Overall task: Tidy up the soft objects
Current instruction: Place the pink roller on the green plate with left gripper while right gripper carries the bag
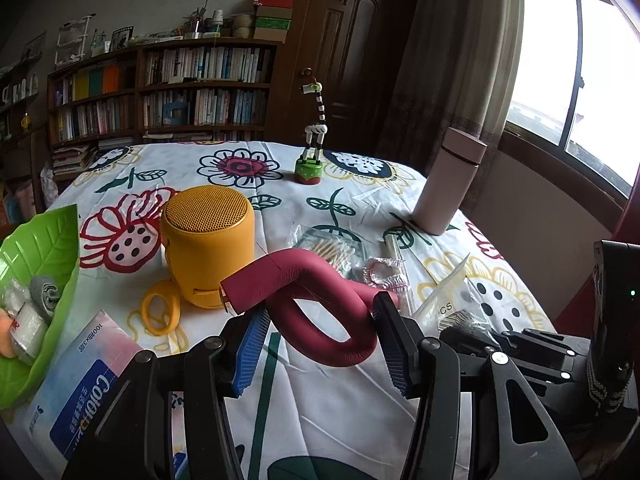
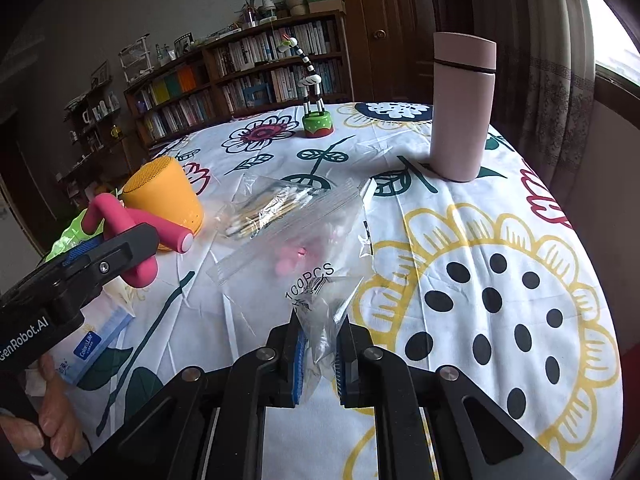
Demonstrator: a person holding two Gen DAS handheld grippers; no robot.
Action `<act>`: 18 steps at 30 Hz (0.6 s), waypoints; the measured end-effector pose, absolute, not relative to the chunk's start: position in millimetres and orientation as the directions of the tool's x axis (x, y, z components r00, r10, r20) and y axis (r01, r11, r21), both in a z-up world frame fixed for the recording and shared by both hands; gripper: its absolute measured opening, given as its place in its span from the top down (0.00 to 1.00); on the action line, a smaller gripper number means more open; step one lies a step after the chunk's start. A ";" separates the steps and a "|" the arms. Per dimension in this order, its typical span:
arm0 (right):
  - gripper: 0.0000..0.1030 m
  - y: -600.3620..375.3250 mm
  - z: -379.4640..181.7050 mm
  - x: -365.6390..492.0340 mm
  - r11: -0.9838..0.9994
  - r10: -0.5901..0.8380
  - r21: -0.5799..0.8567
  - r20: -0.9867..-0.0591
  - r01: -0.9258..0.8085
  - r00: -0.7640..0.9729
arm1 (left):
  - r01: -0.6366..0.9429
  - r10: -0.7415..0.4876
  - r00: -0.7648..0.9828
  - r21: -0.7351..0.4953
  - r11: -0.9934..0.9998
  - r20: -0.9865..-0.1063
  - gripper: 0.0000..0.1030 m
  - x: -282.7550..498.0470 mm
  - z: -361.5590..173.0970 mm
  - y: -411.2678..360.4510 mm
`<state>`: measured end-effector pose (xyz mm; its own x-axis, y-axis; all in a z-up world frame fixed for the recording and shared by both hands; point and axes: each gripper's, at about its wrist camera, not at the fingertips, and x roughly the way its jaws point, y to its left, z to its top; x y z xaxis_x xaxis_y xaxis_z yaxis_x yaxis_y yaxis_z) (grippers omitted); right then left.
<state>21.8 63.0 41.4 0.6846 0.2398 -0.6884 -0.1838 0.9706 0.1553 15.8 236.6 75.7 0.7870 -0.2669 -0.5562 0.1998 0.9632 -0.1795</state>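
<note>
Magenta foam is what we see first: a bendable foam roller (image 1: 320,300), looped over itself, sits between the blue pads of our left gripper (image 1: 318,320). Its fingers stand wide apart on either side of the loop, and we cannot tell whether the pads touch it. From the right wrist camera the roller (image 2: 140,236) looks raised above the cloth, just in front of the yellow speaker (image 2: 162,196).

Our right gripper (image 2: 320,350) has its fingers drawn close on a crumpled clear plastic bag (image 2: 320,308) printed "100PCS", pinching its near end. Beyond it lies a bag of cotton swabs (image 2: 264,210) on the flowered tablecloth (image 2: 500,280).

A pink tumbler (image 2: 462,108) stands upright towards the far right edge, well apart from both grippers. A toy giraffe (image 1: 314,136) stands on its green base at the far side. At our left, a green leaf-shaped tray (image 1: 36,248) holds rolled soft items, with a tissue pack (image 1: 86,376) beside it.
</note>
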 end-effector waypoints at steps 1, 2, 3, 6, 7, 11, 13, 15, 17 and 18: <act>0.88 65.1 43.1 21.0 0.970 0.244 0.159 -0.685 -0.186 0.687 | 0.196 -0.262 0.791 -0.177 0.965 -0.553 0.48 14.1 76.8 239.4; 0.88 68.3 44.6 20.8 0.968 0.249 0.164 -0.681 -0.188 0.689 | 0.191 -0.257 0.794 -0.175 0.966 -0.551 0.48 12.9 78.3 242.3; 0.88 70.5 46.3 20.2 0.967 0.254 0.170 -0.677 -0.190 0.691 | 0.186 -0.252 0.797 -0.174 0.967 -0.549 0.48 11.5 79.6 245.8; 0.88 77.5 50.8 19.9 0.965 0.264 0.180 -0.666 -0.192 0.698 | 0.167 -0.232 0.809 -0.168 0.972 -0.540 0.48 6.2 83.3 257.7; 0.88 79.8 51.6 20.4 0.964 0.266 0.183 -0.663 -0.193 0.700 | 0.159 -0.224 0.813 -0.165 0.973 -0.537 0.48 4.9 84.8 262.1; 0.88 89.6 54.4 23.0 0.959 0.283 0.199 -0.656 -0.201 0.700 | 0.122 -0.185 0.828 -0.152 0.981 -0.529 0.48 1.5 90.4 281.0; 0.88 95.4 56.2 24.2 0.955 0.296 0.208 -0.651 -0.211 0.699 | 0.093 -0.156 0.835 -0.145 0.985 -0.528 0.48 -0.9 93.1 293.2; 0.88 102.0 58.9 24.1 0.951 0.309 0.211 -0.644 -0.225 0.700 | 0.069 -0.133 0.838 -0.140 0.988 -0.529 0.48 -2.9 95.2 304.7; 0.88 108.7 61.3 24.2 0.947 0.321 0.214 -0.637 -0.240 0.701 | 0.046 -0.114 0.839 -0.139 0.989 -0.531 0.48 -3.6 97.4 316.8; 0.88 112.0 62.6 24.7 0.945 0.327 0.215 -0.634 -0.247 0.701 | 0.035 -0.104 0.840 -0.139 0.990 -0.533 0.48 -4.1 98.0 322.3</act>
<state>24.7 112.0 62.6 0.7006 0.3271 -0.6341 -0.2466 0.9450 0.2150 -4.1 322.3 98.0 0.8399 -0.1043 -0.5327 0.0348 0.9897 -0.1389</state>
